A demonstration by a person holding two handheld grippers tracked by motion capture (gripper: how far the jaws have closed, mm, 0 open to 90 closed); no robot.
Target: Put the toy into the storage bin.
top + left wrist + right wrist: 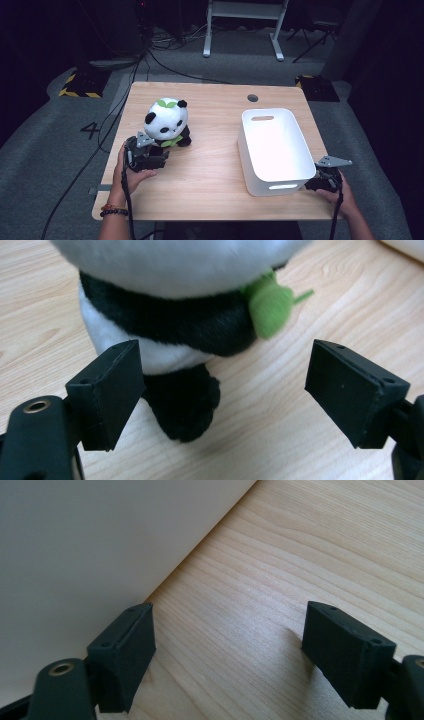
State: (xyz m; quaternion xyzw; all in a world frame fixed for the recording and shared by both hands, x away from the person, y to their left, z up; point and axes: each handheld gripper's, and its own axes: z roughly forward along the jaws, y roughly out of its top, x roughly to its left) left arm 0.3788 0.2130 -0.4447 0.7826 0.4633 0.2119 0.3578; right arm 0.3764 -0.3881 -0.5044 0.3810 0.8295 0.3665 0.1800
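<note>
Left gripper has jaws spread near the panda to grasp it; right gripper, jaws spread too, waits beside the bin

Bright, evenly lit table amid dark surroundings; close panda slightly blurred.

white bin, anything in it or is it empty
Empty: the high view looks down into the white bin and shows a bare white floor; the panda sits outside on the table.

In the left gripper view, the black-and-white plush panda toy is cut off by the top edge, head unseen. In the right gripper view, the white plastic bin runs off the upper left.
</note>
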